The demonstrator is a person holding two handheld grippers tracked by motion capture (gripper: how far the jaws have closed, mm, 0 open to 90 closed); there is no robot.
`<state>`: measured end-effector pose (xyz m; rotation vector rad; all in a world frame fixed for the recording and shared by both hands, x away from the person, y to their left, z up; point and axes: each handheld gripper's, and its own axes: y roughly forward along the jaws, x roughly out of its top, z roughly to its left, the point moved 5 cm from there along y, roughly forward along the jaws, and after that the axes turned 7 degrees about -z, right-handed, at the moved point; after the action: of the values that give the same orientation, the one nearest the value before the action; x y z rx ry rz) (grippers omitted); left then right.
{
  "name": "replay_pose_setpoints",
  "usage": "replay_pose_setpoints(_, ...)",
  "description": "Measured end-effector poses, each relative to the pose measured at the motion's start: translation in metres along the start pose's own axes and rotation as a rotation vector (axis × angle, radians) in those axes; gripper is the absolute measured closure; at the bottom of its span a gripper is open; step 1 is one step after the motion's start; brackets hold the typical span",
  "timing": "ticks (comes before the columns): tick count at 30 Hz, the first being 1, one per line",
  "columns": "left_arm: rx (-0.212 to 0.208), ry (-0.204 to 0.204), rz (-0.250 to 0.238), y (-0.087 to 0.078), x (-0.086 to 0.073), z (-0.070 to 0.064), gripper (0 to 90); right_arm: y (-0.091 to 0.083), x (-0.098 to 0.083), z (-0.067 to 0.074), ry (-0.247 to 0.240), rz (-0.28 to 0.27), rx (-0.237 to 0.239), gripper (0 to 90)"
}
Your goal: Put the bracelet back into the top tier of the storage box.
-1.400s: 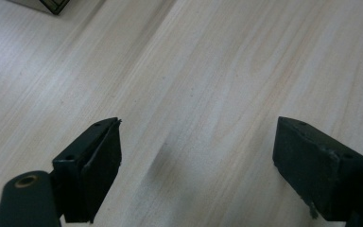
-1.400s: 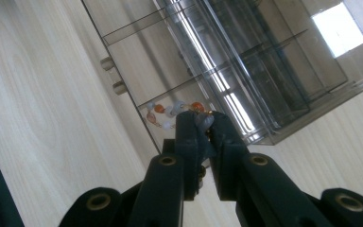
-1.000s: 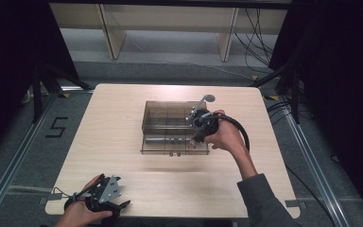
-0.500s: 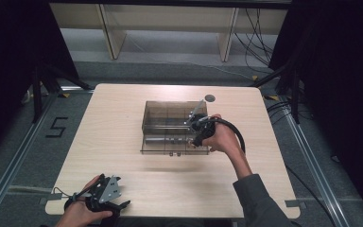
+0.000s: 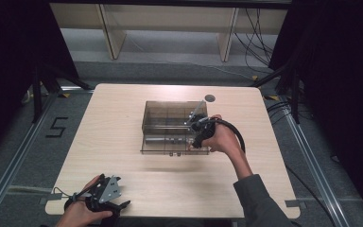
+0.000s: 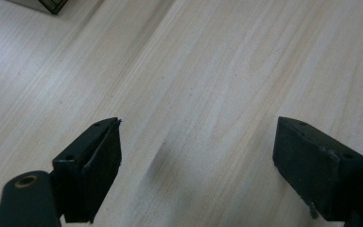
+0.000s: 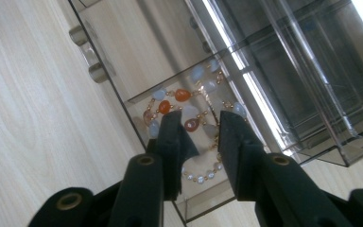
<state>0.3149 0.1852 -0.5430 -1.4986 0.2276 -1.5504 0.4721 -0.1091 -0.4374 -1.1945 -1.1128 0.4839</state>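
A smoky clear drawer box (image 5: 168, 124) stands mid-table. My right gripper (image 5: 196, 130) is at its right front corner, a hand around it. In the right gripper view its jaws (image 7: 201, 118) point down into a pulled-out drawer (image 7: 137, 101) where a beaded bracelet (image 7: 182, 94) of orange, pale blue and clear stones lies. The jaws have just been opening; they stand a little apart over the bracelet, a bead showing in the gap, the pads not pressing on it. My left gripper (image 5: 116, 201) rests at the table's front left, wide open (image 6: 196, 137) over bare wood.
The wooden table (image 5: 123, 109) has a small dark round mark (image 5: 210, 98) behind the box. Round drawer knobs (image 7: 90, 52) stick out of the box front. Pale shelving (image 5: 170, 19) stands beyond the table's far edge, with cables on the floor at the right.
The right gripper has shifted slightly from the box's rear right toward its front right. The left gripper has stayed put.
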Motion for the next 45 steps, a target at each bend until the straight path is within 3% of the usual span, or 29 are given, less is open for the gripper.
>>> replay_pose_setpoints(2,0.022,0.002,-0.011,0.001,0.0,0.0,16.1,-0.003,0.001,0.0,0.0,-0.017,-0.006,67.0)
replay_pose_setpoints(5,0.0,0.003,0.005,0.0,0.0,0.0,16.1,-0.007,0.0,-0.001,0.01,-0.029,-0.021,62.9)
replay_pose_setpoints(9,0.03,0.004,-0.008,0.001,0.0,0.0,16.1,-0.013,-0.003,-0.004,0.025,-0.053,-0.036,59.3)
replay_pose_setpoints(15,0.022,0.002,-0.009,0.001,0.0,0.0,16.1,-0.022,-0.007,-0.003,0.051,-0.08,-0.048,53.1)
replay_pose_setpoints(16,0.022,0.003,-0.006,0.0,0.0,0.0,16.1,-0.023,-0.007,-0.003,0.044,-0.082,-0.05,52.2)
replay_pose_setpoints(17,0.05,0.007,-0.007,0.001,0.0,0.001,16.1,-0.023,-0.007,-0.003,0.034,-0.087,-0.052,51.1)
replay_pose_setpoints(24,0.049,0.007,-0.007,0.001,0.0,0.001,16.1,-0.027,-0.014,0.001,0.049,-0.137,-0.066,43.1)
replay_pose_setpoints(28,0.03,0.004,-0.008,0.001,0.0,0.001,16.2,-0.029,-0.02,0.004,0.065,-0.177,-0.065,40.1)
replay_pose_setpoints(30,0.053,-0.014,-0.026,0.003,0.0,0.0,16.2,-0.03,-0.022,0.005,0.072,-0.206,-0.057,39.0)
replay_pose_setpoints(32,0.046,-0.012,-0.024,0.003,0.0,0.0,16.1,-0.032,-0.025,0.005,0.084,-0.218,-0.069,38.0)
replay_pose_setpoints(33,0.042,-0.014,-0.025,0.002,0.001,0.0,16.2,-0.033,-0.027,0.007,0.111,-0.214,-0.069,37.3)
replay_pose_setpoints(35,0.031,0.003,-0.008,0.001,0.0,0.001,16.2,-0.033,-0.029,0.005,0.094,-0.242,-0.068,36.9)
replay_pose_setpoints(37,0.052,-0.013,-0.025,0.003,0.0,0.0,16.2,-0.035,-0.031,0.006,0.116,-0.244,-0.071,35.9)
replay_pose_setpoints(39,0.043,-0.015,-0.026,0.002,0.001,0.0,16.1,-0.034,-0.034,0.007,0.125,-0.248,-0.068,35.3)
replay_pose_setpoints(41,0.032,0.002,-0.008,0.001,0.0,0.001,16.2,-0.033,-0.035,0.006,0.111,-0.26,-0.065,35.1)
replay_pose_setpoints(43,0.031,0.001,-0.008,0.001,0.0,0.001,16.2,-0.034,-0.036,0.007,0.129,-0.253,-0.081,34.5)
replay_pose_setpoints(45,0.05,0.002,-0.01,0.001,0.0,0.001,16.1,-0.034,-0.037,0.007,0.126,-0.257,-0.078,34.5)
